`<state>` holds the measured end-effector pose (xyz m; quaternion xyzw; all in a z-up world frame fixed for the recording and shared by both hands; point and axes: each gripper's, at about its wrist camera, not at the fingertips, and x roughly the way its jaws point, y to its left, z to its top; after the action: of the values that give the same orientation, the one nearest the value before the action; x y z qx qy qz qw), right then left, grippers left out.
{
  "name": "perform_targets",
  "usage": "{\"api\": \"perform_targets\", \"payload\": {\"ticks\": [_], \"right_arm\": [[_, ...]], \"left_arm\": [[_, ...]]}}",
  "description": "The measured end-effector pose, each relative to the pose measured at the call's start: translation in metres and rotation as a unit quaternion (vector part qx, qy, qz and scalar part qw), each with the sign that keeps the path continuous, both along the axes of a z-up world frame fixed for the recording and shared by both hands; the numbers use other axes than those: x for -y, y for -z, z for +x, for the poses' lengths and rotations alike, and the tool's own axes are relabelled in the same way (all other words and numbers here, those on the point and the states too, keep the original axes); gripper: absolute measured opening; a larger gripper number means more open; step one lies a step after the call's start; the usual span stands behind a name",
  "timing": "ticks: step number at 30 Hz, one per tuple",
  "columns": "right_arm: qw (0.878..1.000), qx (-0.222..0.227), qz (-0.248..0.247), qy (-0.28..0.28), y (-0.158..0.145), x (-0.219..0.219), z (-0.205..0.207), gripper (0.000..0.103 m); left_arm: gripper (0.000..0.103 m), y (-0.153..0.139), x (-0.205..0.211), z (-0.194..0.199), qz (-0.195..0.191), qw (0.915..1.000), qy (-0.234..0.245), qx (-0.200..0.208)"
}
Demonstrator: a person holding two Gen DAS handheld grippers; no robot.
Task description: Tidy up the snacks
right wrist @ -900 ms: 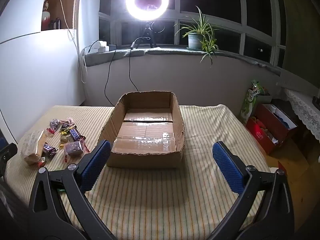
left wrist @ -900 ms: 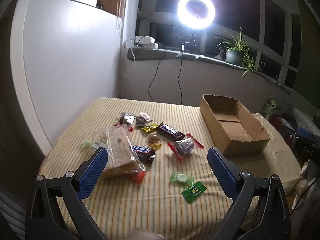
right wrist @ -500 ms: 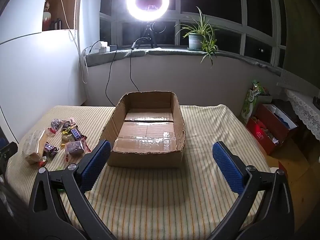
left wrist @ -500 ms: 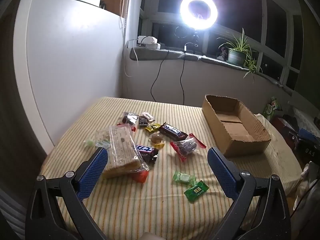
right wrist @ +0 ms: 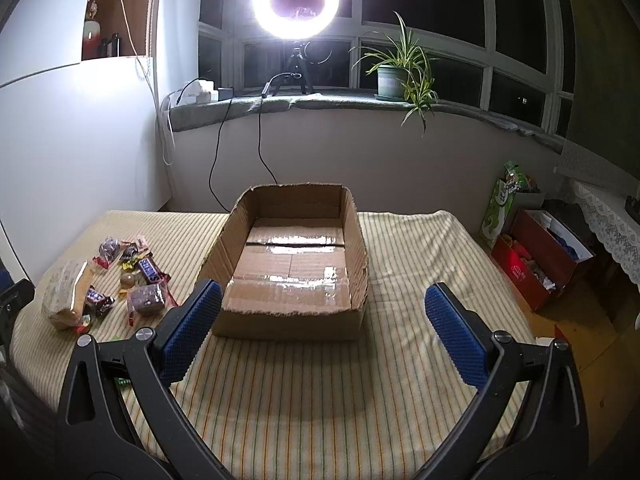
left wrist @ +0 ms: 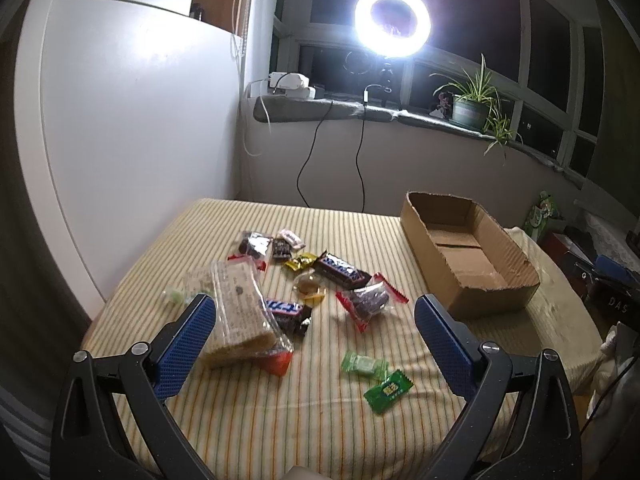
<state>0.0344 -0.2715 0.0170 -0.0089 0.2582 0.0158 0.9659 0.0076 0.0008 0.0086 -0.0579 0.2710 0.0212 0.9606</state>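
Left wrist view: left gripper (left wrist: 316,312) with blue-padded fingers spread wide, nothing between them, hovering over scattered wrapped snacks (left wrist: 304,292) on the yellow striped cloth-covered surface (left wrist: 280,412). Long clear-wrapped biscuit pack (left wrist: 240,312) near the left finger. Open brown cardboard box (left wrist: 468,256) to the right, apart from the pile.

Right wrist view: right gripper (right wrist: 324,312) fingers spread, empty, facing the box (right wrist: 292,264). Snacks (right wrist: 120,276) left of it.
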Motion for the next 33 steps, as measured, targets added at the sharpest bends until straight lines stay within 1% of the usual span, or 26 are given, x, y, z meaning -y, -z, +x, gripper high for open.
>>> {"api": "perform_targets", "payload": {"ticks": [5, 14, 28, 33], "right_arm": [[1.0, -0.002, -0.003, -0.003, -0.007, 0.0, 0.009, 0.103], [1.0, -0.005, -0.009, -0.016, -0.017, -0.009, 0.019, 0.103], [1.0, -0.008, -0.009, -0.019, -0.017, -0.012, 0.025, 0.103], [1.0, -0.01, -0.009, -0.019, -0.011, -0.013, 0.024, 0.103]], "left_arm": [[0.099, -0.008, 0.001, 0.005, 0.0, 1.0, -0.001, 0.002], [0.099, -0.014, -0.005, 0.013, -0.004, 1.0, -0.005, -0.001], [0.099, -0.014, -0.007, 0.02, -0.005, 1.0, -0.006, -0.004], [0.099, -0.014, -0.007, 0.02, -0.004, 1.0, -0.006, -0.004]]}}
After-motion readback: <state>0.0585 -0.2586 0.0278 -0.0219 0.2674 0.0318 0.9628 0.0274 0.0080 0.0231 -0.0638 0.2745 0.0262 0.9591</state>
